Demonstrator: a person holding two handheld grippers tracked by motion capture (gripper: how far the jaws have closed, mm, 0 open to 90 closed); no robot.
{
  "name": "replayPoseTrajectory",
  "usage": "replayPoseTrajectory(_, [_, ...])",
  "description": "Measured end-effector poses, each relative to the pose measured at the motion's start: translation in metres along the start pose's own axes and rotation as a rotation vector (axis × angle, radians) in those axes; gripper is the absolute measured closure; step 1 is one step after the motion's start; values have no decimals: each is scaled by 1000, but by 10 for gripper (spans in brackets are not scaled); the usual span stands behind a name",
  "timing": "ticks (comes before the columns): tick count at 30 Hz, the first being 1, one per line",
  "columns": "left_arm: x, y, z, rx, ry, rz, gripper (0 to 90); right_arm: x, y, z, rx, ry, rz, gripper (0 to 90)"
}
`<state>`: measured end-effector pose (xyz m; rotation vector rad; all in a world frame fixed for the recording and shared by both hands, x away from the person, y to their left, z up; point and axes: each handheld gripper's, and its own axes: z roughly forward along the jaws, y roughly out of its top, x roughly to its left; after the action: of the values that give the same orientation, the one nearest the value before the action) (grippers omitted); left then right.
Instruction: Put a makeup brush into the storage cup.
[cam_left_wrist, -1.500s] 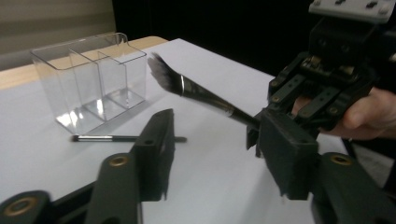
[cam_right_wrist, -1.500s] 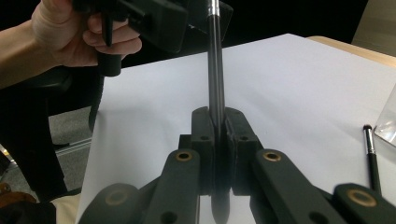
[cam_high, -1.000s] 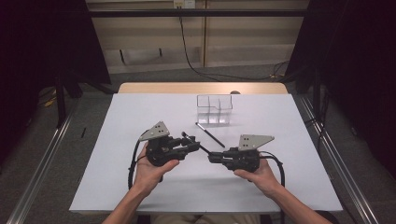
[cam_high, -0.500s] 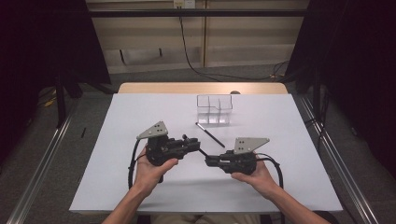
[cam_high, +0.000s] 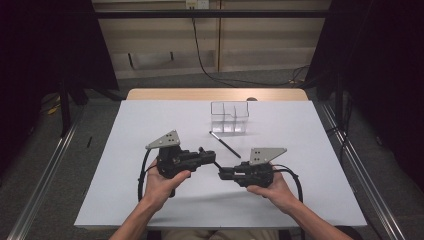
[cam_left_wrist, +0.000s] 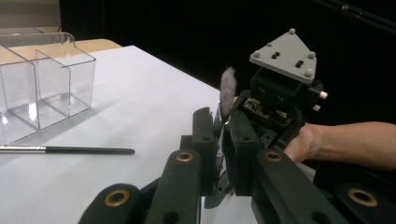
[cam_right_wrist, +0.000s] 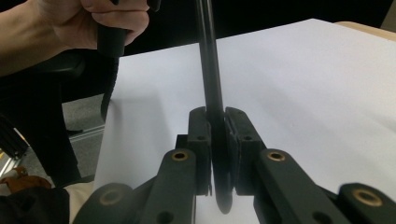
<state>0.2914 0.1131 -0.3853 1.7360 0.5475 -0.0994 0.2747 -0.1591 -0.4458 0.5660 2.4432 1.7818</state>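
Both grippers, left gripper (cam_high: 214, 159) and right gripper (cam_high: 223, 174), are clamped on one black brush (cam_right_wrist: 208, 74) held between them; no writing is legible.

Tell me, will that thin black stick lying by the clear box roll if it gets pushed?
Probably: the stick looks round and slim, and it lies flat on the smooth white table. It seems light, so a sideways nudge may shift it easily. Its straight line suggests it is stiff.

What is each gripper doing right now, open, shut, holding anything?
Left gripper: jaws have just closed on the grey-tipped brush.
Right gripper: shut on the same brush's black handle.
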Motion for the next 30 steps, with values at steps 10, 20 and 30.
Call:
replayPoseTrajectory(10, [2,3,-8,-13,14,3,841,0,2,-3,-18,14,33,583])
replayPoseTrajectory(20, [2,2,-6,5,28,14,841,0,6,-10,-74,-1,42,226])
replayPoseTrajectory(30, [1,3,-7,16,37,25,841,-3,7,-13,-90,-47,76,59])
